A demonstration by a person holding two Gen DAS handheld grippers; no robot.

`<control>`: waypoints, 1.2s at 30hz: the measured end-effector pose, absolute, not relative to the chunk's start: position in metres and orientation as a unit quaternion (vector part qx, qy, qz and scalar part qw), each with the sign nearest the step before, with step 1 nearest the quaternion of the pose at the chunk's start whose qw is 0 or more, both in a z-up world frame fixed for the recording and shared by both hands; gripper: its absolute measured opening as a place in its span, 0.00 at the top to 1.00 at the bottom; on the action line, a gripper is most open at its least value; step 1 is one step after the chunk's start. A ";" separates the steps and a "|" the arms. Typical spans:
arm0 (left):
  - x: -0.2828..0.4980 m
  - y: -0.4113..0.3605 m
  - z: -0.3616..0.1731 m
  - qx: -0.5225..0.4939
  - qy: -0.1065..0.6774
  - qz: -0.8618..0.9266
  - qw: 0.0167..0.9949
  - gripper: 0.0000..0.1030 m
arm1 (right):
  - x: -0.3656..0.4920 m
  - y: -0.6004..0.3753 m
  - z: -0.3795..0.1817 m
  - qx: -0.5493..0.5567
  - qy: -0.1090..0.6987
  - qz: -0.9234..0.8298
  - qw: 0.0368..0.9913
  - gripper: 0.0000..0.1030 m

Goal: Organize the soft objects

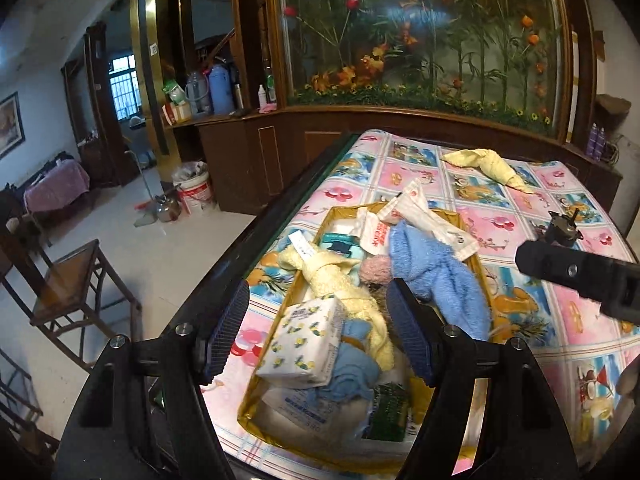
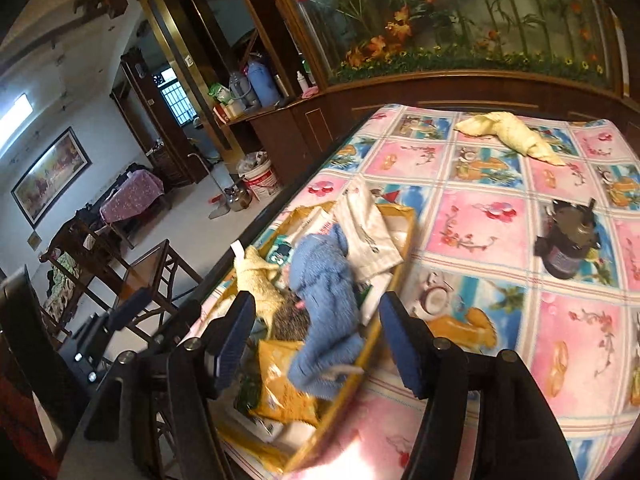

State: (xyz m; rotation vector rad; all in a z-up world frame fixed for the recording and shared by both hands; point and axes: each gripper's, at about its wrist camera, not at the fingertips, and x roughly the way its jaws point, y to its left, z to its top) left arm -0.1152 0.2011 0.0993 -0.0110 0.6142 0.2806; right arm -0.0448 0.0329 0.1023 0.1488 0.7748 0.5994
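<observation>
A golden tray on the patterned tablecloth holds a pile of soft things: a blue towel, a pale yellow towel, a lemon-print tissue pack, a pink fluffy piece and white packets. My left gripper hovers open over the tissue pack and the yellow towel, gripping nothing. My right gripper hangs open above the blue towel, its pads apart from it. A second yellow towel lies alone at the far side of the table.
A dark bottle stands on the table right of the tray. The table's dark left edge drops to the floor, where a wooden chair stands. A wooden cabinet with a flower display is behind.
</observation>
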 end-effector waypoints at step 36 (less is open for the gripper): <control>-0.086 0.180 0.057 -0.010 0.431 0.114 0.895 0.30 | -0.080 -0.140 0.036 0.184 0.408 0.151 0.881 0.34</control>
